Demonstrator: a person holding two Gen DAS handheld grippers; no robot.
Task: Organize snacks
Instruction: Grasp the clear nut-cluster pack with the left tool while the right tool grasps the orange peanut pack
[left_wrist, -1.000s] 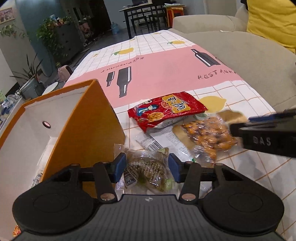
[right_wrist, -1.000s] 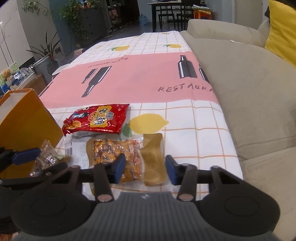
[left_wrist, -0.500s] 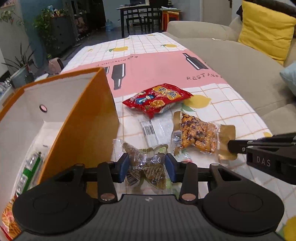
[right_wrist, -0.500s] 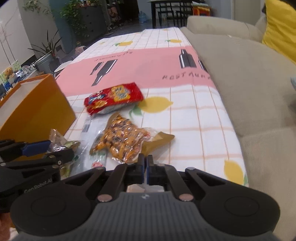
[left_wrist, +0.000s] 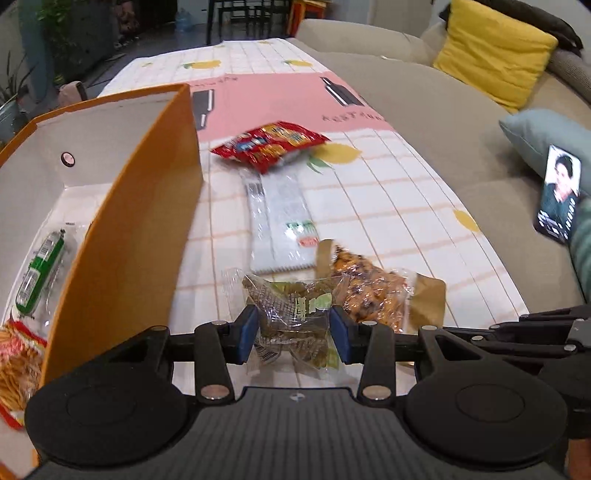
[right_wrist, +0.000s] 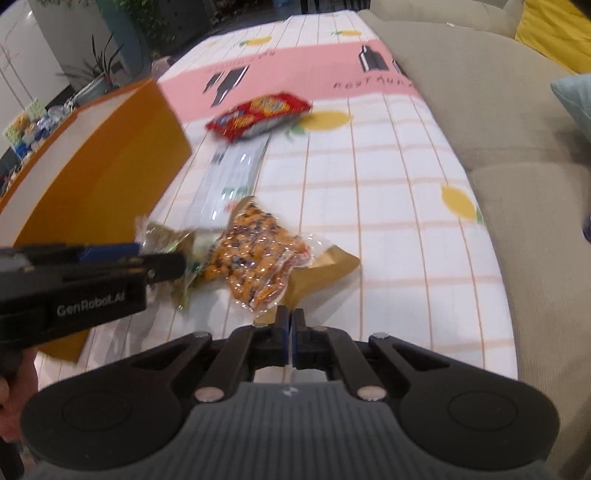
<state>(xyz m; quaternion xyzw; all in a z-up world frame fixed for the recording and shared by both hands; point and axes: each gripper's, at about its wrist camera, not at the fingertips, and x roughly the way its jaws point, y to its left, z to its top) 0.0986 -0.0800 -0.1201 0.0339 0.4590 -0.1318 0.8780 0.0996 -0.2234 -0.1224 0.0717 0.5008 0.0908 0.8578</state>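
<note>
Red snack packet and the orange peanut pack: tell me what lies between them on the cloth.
A long clear-and-white packet lies between the red snack packet and the orange peanut pack, shown in both wrist views.

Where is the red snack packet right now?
In both wrist views the red packet lies on the tablecloth beyond the long clear packet, just right of the orange box, beside a printed lemon.

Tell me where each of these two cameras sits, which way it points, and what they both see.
Left wrist: on the left gripper, angled down over the table; its pads clamp a clear green snack packet beside the orange box.
Right wrist: on the right gripper, angled down; jaws shut on the peanut bag edge; a hand shows at left.
Shared: both packets, the red snack bag, box, each other's gripper.
</note>
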